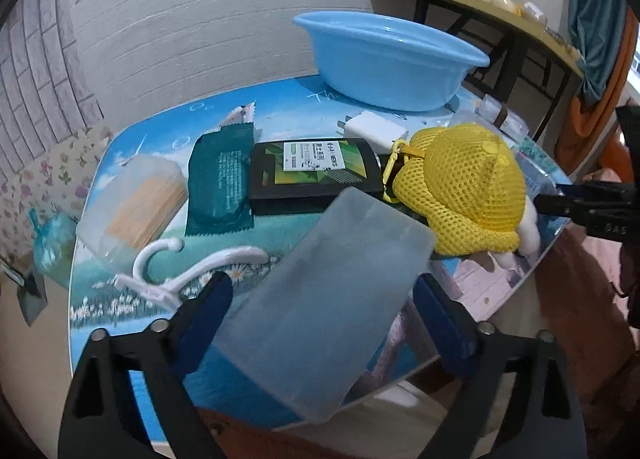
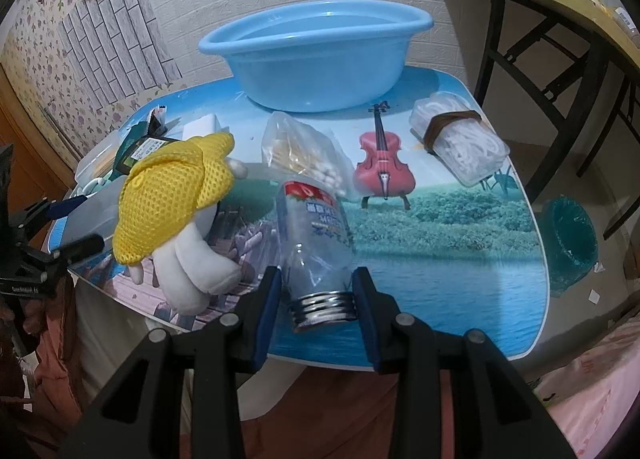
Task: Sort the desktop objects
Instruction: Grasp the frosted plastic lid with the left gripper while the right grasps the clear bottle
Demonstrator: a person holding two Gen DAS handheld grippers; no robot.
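My left gripper [image 1: 322, 299] is shut on a frosted translucent plastic box [image 1: 324, 307], held tilted above the table's front edge. My right gripper [image 2: 316, 291] is shut on a clear glass jar [image 2: 318, 247] with a silver threaded neck, its label facing up. A light blue basin [image 1: 392, 59] stands at the back of the table; it also shows in the right wrist view [image 2: 316, 55]. A yellow mesh plush toy [image 1: 468, 191] lies at the table's right side in the left wrist view, and at the left in the right wrist view [image 2: 172, 195].
On the picture-printed table [image 2: 440, 259] lie a black box [image 1: 312, 175], green packet [image 1: 220, 187], white charger [image 1: 372, 127], toothpick box [image 1: 136, 207], white hook [image 1: 188, 267], bag of cotton swabs [image 2: 304, 155] and a banded box [image 2: 460, 139]. A bin [image 2: 568, 243] stands right.
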